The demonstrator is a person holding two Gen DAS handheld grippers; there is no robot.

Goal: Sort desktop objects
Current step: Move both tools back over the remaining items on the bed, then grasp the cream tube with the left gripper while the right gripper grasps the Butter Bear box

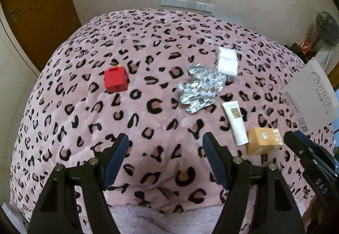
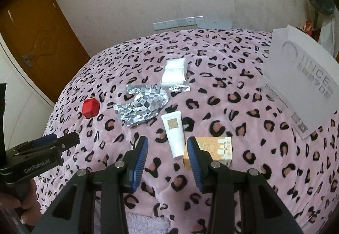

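On the pink leopard-print cloth lie a red box (image 1: 116, 80) (image 2: 90, 108), a crumpled silver foil wrapper (image 1: 200, 89) (image 2: 141, 105), a clear bag of white pads (image 1: 227, 60) (image 2: 174, 72), a white tube (image 1: 235, 122) (image 2: 175, 134) and an orange carton (image 1: 264, 140) (image 2: 215, 149). My left gripper (image 1: 165, 145) is open and empty above the near cloth; it also shows in the right wrist view (image 2: 61, 141). My right gripper (image 2: 167, 147) is open and empty, close above the tube's near end, its right finger in front of the carton; it also shows in the left wrist view (image 1: 296, 140).
A white paper bag with grey lettering (image 2: 303, 83) (image 1: 309, 96) stands at the right edge of the cloth. A wooden door (image 2: 31, 39) is at the left, a wall behind, and a fan (image 1: 327, 28) at the far right.
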